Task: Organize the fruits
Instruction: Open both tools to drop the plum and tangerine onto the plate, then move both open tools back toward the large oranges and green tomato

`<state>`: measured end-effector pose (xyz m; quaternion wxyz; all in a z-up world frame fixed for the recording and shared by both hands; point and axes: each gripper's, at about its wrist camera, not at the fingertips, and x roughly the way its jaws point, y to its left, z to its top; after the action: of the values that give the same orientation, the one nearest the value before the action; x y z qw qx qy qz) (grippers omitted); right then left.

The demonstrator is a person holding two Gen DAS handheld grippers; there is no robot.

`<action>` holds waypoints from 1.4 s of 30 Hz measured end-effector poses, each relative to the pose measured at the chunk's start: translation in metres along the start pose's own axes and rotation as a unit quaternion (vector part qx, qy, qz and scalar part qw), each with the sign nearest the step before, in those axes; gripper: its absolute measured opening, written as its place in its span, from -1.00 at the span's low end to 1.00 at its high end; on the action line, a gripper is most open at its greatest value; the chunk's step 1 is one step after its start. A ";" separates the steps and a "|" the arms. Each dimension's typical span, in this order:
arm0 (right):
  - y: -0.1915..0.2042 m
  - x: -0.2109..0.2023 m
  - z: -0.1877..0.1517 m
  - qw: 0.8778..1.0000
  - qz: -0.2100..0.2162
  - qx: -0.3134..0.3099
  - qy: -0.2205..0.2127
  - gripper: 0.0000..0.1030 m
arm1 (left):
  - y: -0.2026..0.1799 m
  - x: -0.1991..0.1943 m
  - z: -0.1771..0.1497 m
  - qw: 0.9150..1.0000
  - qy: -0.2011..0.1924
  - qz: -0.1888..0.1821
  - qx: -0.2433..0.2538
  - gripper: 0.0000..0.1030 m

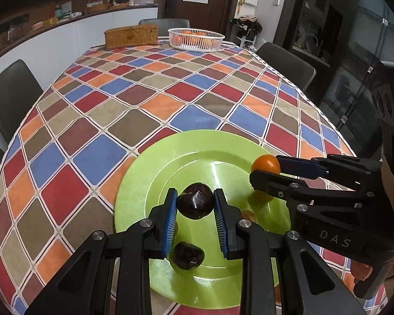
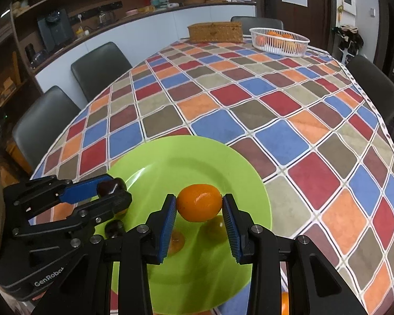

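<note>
A green plate [image 1: 149, 173] lies on the checked tablecloth near me; it also shows in the right wrist view [image 2: 170, 157]. My left gripper [image 1: 195, 204] is shut on a dark chestnut [image 1: 195, 204] held just above the plate; it shows in the right wrist view [image 2: 113, 191] too. A second dark chestnut [image 1: 187, 255] lies on the plate under it. My right gripper [image 2: 199, 206] is shut on a small orange [image 2: 199, 202] above the plate's right part, also seen in the left wrist view [image 1: 265, 163].
A white basket [image 1: 196, 39] holding oranges and a wicker box [image 1: 130, 36] stand at the table's far end. Dark chairs [image 2: 99, 65] line both long sides. Another orange fruit [image 2: 285, 303] shows at the near edge.
</note>
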<state>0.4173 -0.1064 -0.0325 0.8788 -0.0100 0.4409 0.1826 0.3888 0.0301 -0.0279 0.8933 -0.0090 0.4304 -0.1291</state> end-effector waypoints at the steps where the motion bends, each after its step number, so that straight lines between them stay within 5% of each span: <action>1: 0.000 0.001 0.000 1.000 -0.001 -0.001 0.001 -0.28 | 0.000 0.001 0.001 1.000 0.000 0.002 -0.001 -0.46; 16: -0.002 -0.014 -0.011 1.000 -0.002 0.001 -0.008 -0.20 | -0.005 -0.033 -0.010 0.999 -0.025 0.031 0.006 -0.30; 42: 0.013 -0.173 -0.097 0.990 -0.030 -0.040 -0.133 -0.03 | -0.089 -0.157 -0.085 0.989 -0.133 0.028 0.066 0.23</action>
<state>0.2441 -0.1660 0.0444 0.9335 -0.0339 0.3120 0.1734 0.2100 -0.0106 0.0505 0.9445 0.0449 0.2986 -0.1292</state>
